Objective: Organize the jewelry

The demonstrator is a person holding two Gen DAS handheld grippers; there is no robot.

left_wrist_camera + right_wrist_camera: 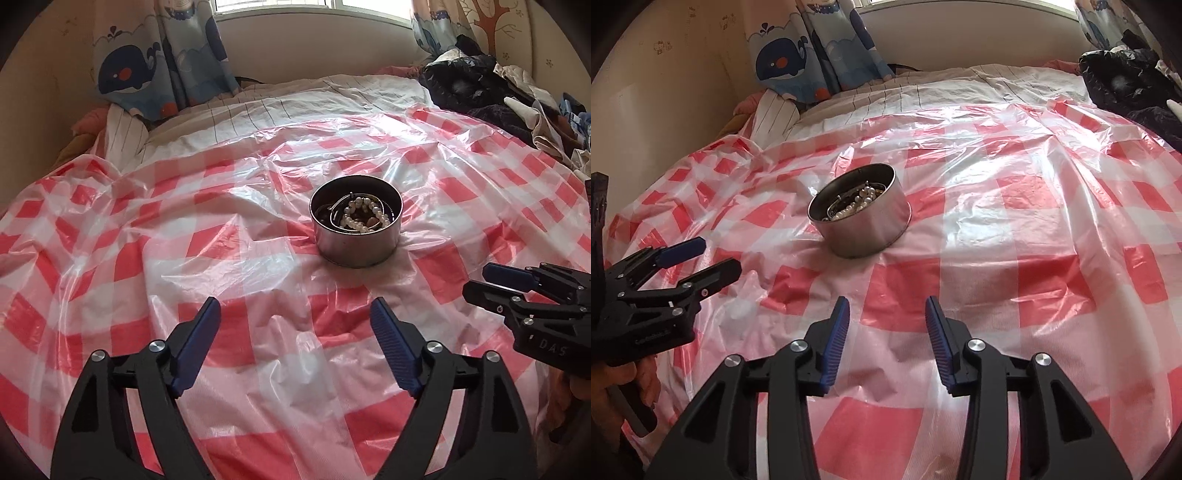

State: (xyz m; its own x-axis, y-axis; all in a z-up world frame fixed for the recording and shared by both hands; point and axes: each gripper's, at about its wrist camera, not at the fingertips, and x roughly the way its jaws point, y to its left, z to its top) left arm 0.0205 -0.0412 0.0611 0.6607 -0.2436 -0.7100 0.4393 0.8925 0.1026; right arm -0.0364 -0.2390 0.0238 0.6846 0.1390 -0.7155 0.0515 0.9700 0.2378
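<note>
checked plastic sheet [258, 229] | whale curtain [147, 66] | clothes pile [491, 92]

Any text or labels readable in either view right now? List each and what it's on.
"DAS": white letters on the right gripper body, cut off by the frame edge.
Small white print on the left gripper body: too blurred to read.
Tin, checked sheet, whale curtain: no text visible.
</note>
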